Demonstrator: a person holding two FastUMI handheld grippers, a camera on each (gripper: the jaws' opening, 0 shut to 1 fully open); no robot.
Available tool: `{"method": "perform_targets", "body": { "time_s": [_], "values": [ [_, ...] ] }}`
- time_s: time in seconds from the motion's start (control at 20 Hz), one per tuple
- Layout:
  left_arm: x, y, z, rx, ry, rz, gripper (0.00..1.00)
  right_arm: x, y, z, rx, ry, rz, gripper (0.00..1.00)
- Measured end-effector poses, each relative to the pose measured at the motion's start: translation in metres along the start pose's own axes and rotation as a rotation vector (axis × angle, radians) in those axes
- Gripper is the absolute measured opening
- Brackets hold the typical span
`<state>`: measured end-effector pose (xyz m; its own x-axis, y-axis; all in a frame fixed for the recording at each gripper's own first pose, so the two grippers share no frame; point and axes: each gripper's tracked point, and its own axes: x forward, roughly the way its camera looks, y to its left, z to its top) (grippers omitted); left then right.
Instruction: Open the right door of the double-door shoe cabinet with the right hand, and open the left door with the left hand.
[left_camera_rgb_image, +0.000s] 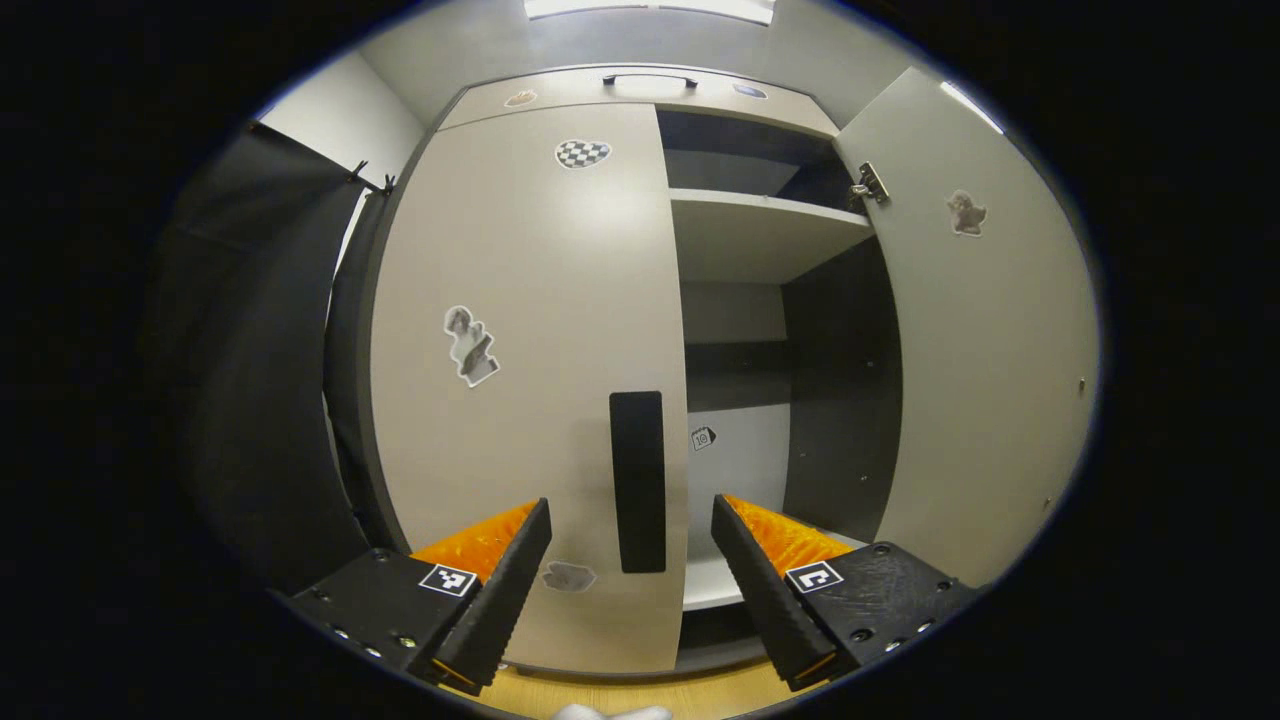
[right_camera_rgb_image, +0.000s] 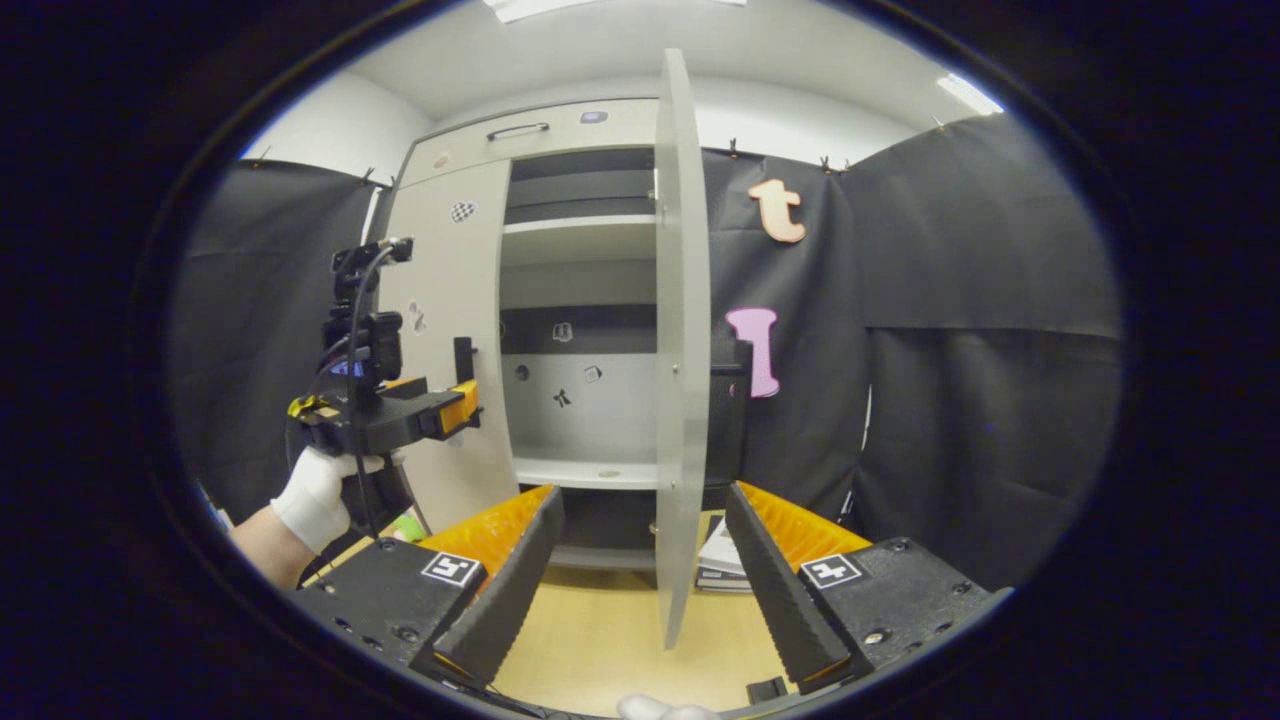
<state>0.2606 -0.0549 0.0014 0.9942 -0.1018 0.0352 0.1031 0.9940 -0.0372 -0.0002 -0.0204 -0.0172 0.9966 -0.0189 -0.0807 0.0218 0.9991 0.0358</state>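
Shoe cabinet (left_camera_rgb_image: 560, 85) stands half open in the booth: its right door (left_camera_rgb_image: 985, 330) is swung wide, out at 3 o'clock in the left gripper view, while the left door (left_camera_rgb_image: 520, 380) remains flush and closed. Bare shelves (left_camera_rgb_image: 760, 235) show in the gap between them. In the left gripper view the left tongs (left_camera_rgb_image: 630, 570) sit apart, empty, framing the dark vertical handle (left_camera_rgb_image: 637, 480) near the closed door's inner edge at 6 o'clock; whether they touch the panel cannot be told. In the right gripper view the right tongs (right_camera_rgb_image: 643, 560) are likewise spread and gripping nothing, with the edge of the open right door (right_camera_rgb_image: 680, 330) rising between them toward 12 o'clock. Off at 9 o'clock a gloved hand (right_camera_rgb_image: 315, 495) holds the left tongs (right_camera_rgb_image: 455, 405) just beside the closed door's handle (right_camera_rgb_image: 463, 358). Judging by its look, the door is a stiff, flat board on hinges (left_camera_rgb_image: 868, 185), light to swing yet smooth-faced and slippery, so the raised handle is the sensible place to take hold, pinched across its width and drawn outward along the hinge arc. Half the job appears done; the left door is not yet opened. Stickers (left_camera_rgb_image: 470, 345) dot the panel
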Motion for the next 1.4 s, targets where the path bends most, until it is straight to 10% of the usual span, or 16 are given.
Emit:
{"method": "perform_targets", "body": {
  "time_s": [0.45, 0.75, 1.4],
  "values": [
    [0.048, 0.003, -0.02, -0.006, 0.046, 0.024, 0.84, -0.008, -0.022, -0.008, 0.014, 0.043, -0.062, 1.0],
    [0.047, -0.002, -0.021, 0.0, 0.053, 0.005, 0.19, 0.004, -0.011, -0.003, 0.012, 0.048, -0.012, 1.0],
    [0.017, -0.002, -0.018, -0.054, 0.052, -0.085, 0.0, -0.001, 0.008, -0.005, 0.003, 0.034, 0.052, 1.0]
  ]
}}
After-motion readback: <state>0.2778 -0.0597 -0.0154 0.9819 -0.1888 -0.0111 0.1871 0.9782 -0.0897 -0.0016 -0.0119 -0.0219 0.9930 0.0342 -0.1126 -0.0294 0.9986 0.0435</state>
